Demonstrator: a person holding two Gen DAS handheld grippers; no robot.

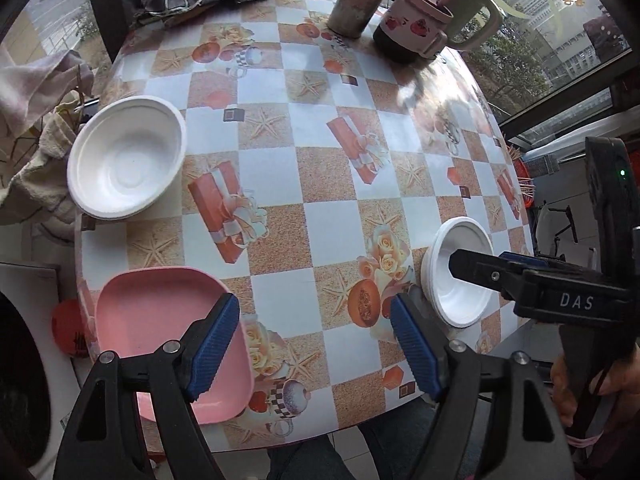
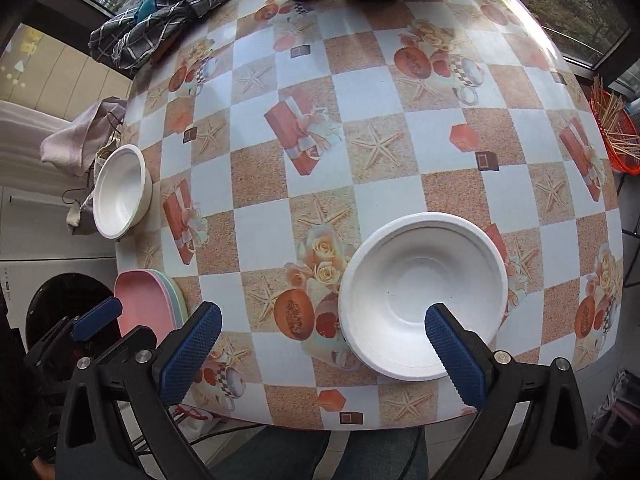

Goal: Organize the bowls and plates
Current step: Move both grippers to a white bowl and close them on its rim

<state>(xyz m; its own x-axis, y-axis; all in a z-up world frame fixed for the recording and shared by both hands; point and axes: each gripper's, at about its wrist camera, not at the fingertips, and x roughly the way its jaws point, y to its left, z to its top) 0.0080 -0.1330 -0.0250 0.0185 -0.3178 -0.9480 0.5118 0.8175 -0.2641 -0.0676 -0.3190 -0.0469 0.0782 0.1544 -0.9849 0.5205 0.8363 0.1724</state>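
The left gripper (image 1: 314, 346) hangs with jaws apart and empty beside the pink plates (image 1: 160, 320) at the table's (image 1: 344, 236) near-left corner. The right gripper (image 2: 322, 354) gapes wide above a white foam bowl (image 2: 424, 296); another white bowl (image 2: 120, 190) sits at the left edge.

The middle of the counter (image 2: 360, 92) lies bare. White bowls (image 2: 424, 300) and pink plates (image 2: 148, 304) crowd its near and left edges; mugs (image 1: 416, 28) and checked cloth (image 2: 160, 28) block the far edge.
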